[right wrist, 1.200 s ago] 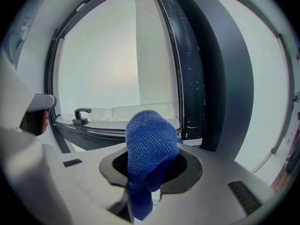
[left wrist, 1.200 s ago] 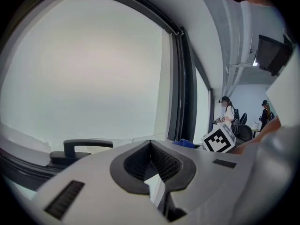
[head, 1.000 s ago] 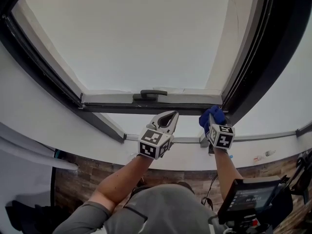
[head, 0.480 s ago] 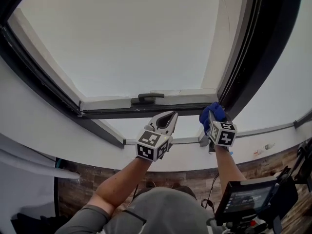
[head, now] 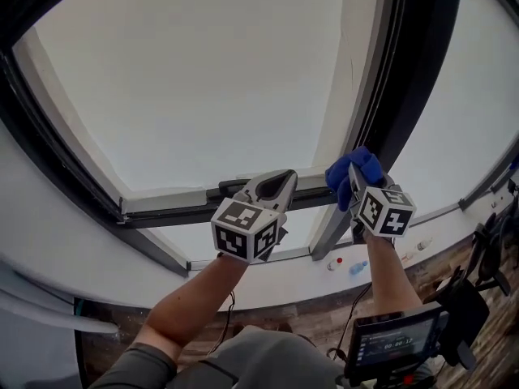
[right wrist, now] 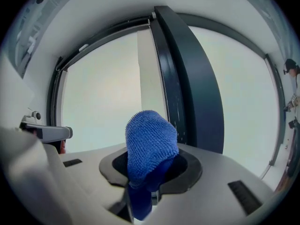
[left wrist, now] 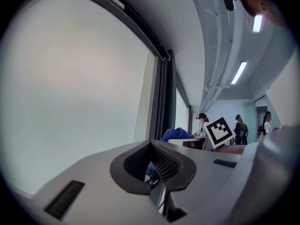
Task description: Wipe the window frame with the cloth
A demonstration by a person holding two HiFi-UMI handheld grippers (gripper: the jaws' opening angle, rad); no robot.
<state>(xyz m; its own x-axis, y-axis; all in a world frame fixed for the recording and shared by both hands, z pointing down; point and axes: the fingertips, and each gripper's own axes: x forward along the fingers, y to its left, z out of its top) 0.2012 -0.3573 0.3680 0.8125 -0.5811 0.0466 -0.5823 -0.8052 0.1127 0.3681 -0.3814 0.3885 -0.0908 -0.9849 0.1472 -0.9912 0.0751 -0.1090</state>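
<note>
At the bottom of the head view, closest in, sit the person's grey shirt [head: 259, 363] and a small screen on a stand [head: 393, 340] at the right, with both bare forearms reaching up from them. The left gripper [head: 285, 177] is raised in front of the window's lower rail; its own view shows the jaws pressed together with nothing between them. Just to its right, the right gripper [head: 354, 177] is clenched on the blue cloth [head: 347, 170], and the right gripper view shows the cloth [right wrist: 151, 146] bunched into a rounded wad that sticks out past the jaws. From the left gripper view the same cloth [left wrist: 176, 134] shows low beside the marker cube of the other gripper.

The wad sits at the foot of the dark upright of the window frame [head: 405, 79], over its left edge; whether it actually touches cannot be told. In the right gripper view that upright [right wrist: 187, 78] rises directly behind the cloth. A dark handle [head: 233, 187] lies on the lower rail, partly covered by the left gripper.

Below the rail runs the white sill [head: 268, 286], and beyond the frame the panes are plain pale grey. Far off in the left gripper view, a few people [left wrist: 202, 122] stand under long ceiling lights [left wrist: 239, 72].
</note>
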